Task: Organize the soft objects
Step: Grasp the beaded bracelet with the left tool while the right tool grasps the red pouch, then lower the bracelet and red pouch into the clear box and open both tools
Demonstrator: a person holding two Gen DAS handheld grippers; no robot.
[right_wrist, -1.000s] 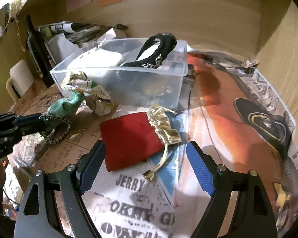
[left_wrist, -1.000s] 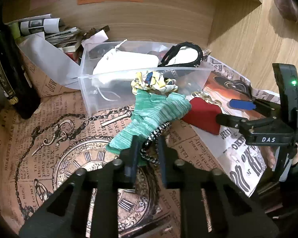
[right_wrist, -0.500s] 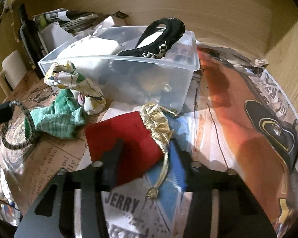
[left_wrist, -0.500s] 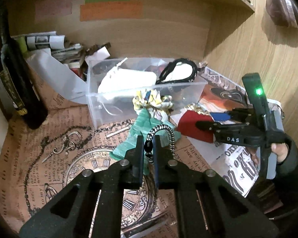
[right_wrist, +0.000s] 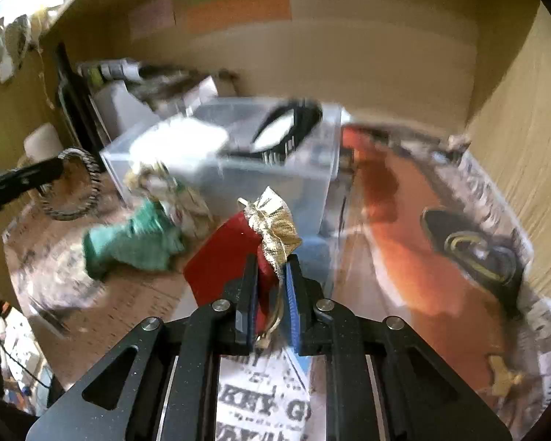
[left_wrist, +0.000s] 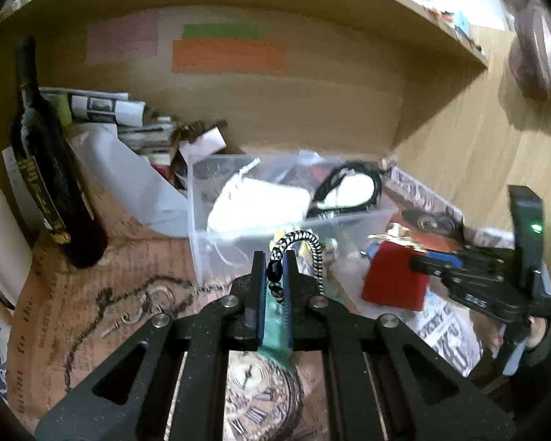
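Your left tongs (left_wrist: pixel 275 279) are clamped tight, jaws nearly together, pinching a black-and-white braided loop (left_wrist: pixel 305 250) whose arc rises just above and to the right of the tips. The tongs point forward and downward. Your right tongs (right_wrist: pixel 270 286) have just been closing and now grip a red pouch (right_wrist: pixel 227 253) with a gold ruffled top between their pads; the pouch stands up past the tips, leaning left. In the left wrist view your right tongs reach in from the right edge, with a bit of your hand (left_wrist: pixel 536 327) behind the handle.
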